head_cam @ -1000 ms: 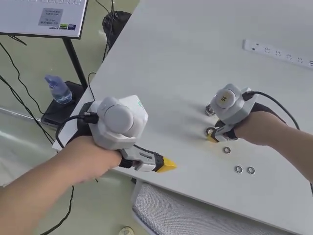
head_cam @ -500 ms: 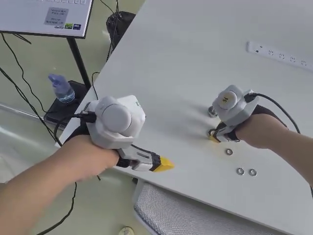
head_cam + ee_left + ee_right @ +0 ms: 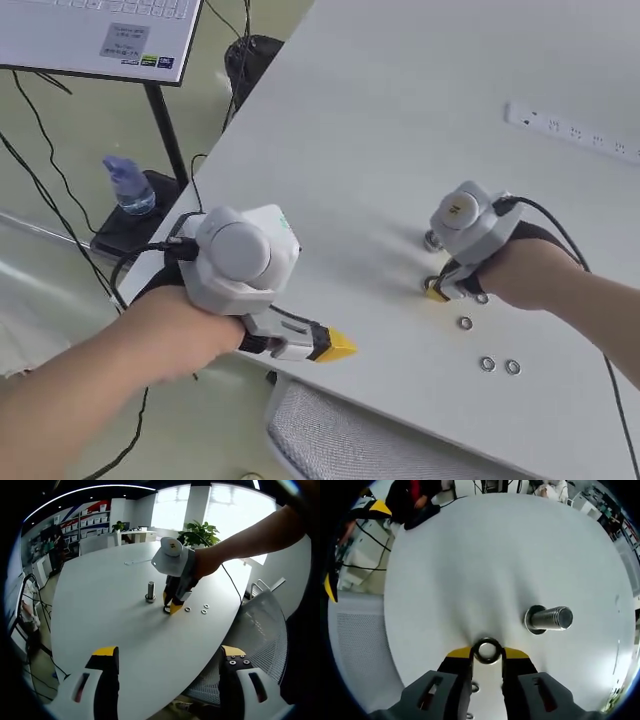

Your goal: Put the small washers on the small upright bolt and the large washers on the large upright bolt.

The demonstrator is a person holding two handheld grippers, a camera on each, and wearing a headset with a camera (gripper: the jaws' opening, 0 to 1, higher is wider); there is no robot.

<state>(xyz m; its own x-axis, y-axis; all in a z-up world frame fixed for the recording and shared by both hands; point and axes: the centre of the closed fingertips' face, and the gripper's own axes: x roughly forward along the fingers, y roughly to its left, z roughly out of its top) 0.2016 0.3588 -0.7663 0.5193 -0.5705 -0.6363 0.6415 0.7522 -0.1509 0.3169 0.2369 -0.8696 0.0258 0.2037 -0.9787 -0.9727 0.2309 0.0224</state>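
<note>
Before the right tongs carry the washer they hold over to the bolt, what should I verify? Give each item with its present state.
1. Washer pinched in the right tongs: ok.
2. Bolt upright with its top free: ok.
3. Table bare between washer and bolt: ok.
4. Washer size matches this bolt: cannot tell.
5. Left tongs open and well apart from the bolt: ok.
</note>
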